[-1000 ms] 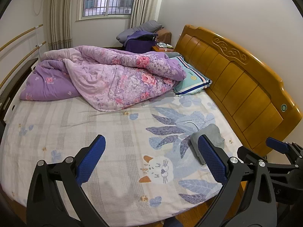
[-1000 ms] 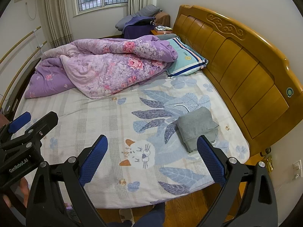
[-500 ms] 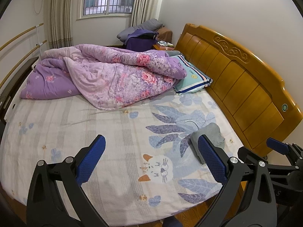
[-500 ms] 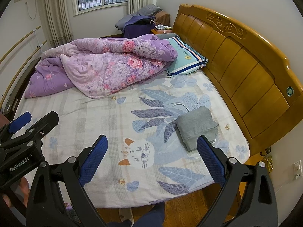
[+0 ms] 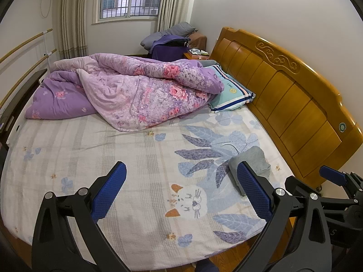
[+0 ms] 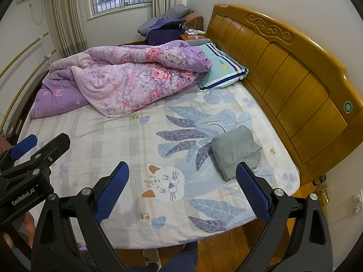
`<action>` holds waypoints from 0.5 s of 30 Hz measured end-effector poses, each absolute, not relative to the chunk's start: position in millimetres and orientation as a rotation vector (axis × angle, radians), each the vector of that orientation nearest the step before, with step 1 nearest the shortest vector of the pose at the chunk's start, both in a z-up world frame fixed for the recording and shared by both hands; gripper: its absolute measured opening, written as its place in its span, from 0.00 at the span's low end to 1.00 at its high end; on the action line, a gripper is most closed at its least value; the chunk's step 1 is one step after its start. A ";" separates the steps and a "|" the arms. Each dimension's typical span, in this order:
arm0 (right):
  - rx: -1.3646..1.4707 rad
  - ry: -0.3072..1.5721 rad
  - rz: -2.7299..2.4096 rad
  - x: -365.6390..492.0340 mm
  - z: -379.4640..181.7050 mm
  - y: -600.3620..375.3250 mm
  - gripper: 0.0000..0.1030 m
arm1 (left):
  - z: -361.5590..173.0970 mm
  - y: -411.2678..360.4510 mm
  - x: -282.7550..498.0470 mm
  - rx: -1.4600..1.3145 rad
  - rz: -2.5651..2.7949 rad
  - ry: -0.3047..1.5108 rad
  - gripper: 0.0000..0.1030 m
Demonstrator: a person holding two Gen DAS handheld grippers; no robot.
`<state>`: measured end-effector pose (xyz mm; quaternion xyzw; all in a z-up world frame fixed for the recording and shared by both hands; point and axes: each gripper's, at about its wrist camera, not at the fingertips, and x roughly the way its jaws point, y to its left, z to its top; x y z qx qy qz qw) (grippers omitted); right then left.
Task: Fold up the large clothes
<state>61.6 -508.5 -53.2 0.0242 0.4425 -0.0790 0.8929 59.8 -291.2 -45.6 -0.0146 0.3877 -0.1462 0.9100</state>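
A grey garment (image 6: 236, 150), folded into a compact rectangle, lies on the bed sheet (image 6: 113, 140) near the right side, close to the headboard; a metal hanger hook pokes out behind it. It also shows in the left wrist view (image 5: 251, 162), partly hidden by my right finger pad. My left gripper (image 5: 180, 190) is open and empty, held above the bed's near edge. My right gripper (image 6: 182, 190) is open and empty too, the garment just beyond its right finger.
A crumpled purple floral quilt (image 6: 127, 79) fills the far half of the bed, with a striped pillow (image 6: 223, 68) beside it. The wooden headboard (image 6: 295, 72) runs along the right. Wood floor and slippers (image 6: 150, 257) lie below the near edge.
Both grippers have drifted back very slightly from the bed. Nothing was taken hold of or let go.
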 end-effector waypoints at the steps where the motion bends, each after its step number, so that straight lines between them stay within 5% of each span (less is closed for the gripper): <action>1: 0.050 0.917 -0.164 62.1 -53.4 -508.9 0.89 | -45.4 -291.3 60.0 -0.031 -0.302 0.798 0.95; 15: 0.057 0.927 -0.152 63.5 -59.3 -515.5 0.89 | -50.3 -299.1 51.1 0.021 -0.273 0.775 0.95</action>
